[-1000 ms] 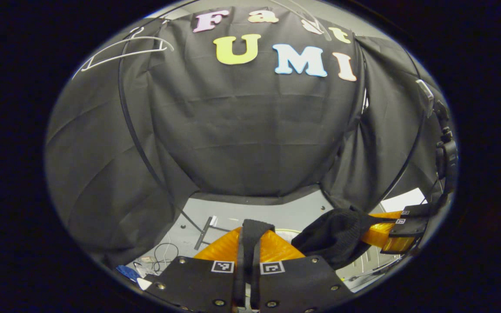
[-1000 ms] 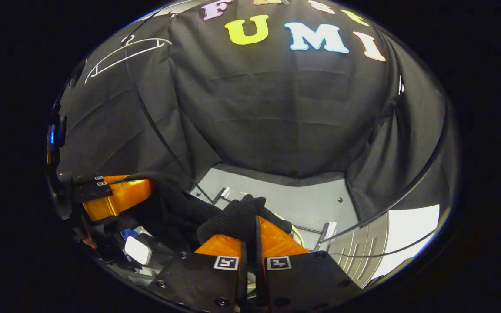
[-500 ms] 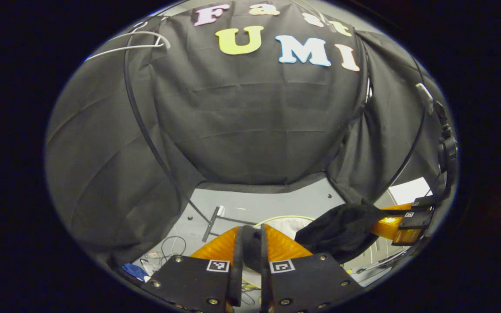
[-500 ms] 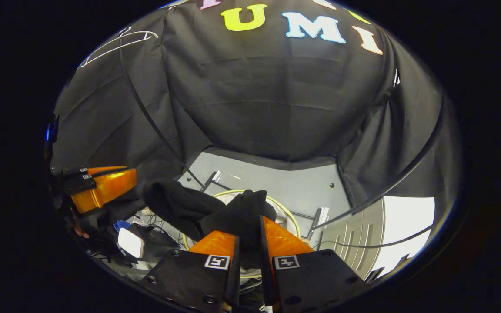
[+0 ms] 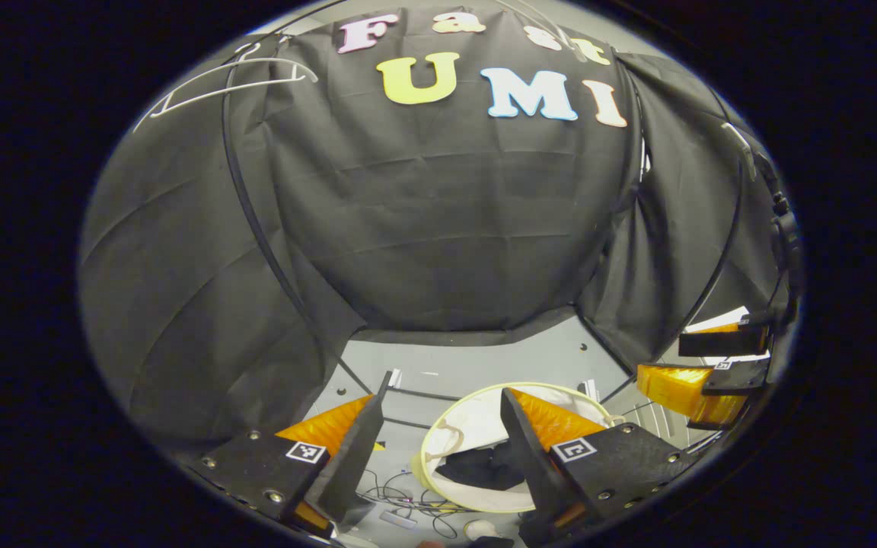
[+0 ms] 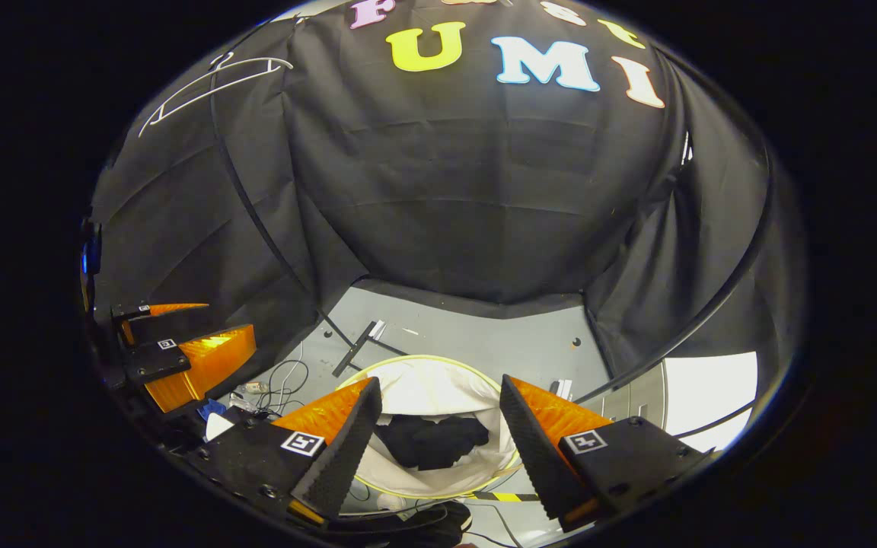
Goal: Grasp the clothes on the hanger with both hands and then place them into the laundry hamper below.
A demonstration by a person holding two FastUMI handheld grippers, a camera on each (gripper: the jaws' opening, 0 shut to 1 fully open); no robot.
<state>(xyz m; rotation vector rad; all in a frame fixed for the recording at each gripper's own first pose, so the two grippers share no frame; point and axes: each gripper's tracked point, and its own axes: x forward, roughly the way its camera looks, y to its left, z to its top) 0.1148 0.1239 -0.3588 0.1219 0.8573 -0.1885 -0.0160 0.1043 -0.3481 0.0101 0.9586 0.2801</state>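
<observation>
Far left and up high in the left gripper view, a bare white hanger hangs against the black cloth wall; it sits in the same top-left corner in the right gripper view. Below it the floor is grey, with some loose cables near the bottom edge.

The left hand-held gripper is spread wide with nothing between its fingers. Through that gap you can see the hamper, a round one with a pale rim and white lining, standing on the floor. The clothes are a dark heap lying inside it at the bottom. Off to the right edge of this view is the right hand-held gripper, also spread apart and holding nothing.

Over in the right gripper view, the left hand-held gripper shows at the far left, parted. The right hand-held gripper is wide open right above the hamper, and the clothes sit crumpled in the white lining between its fingers, well below them and not touching.
</observation>
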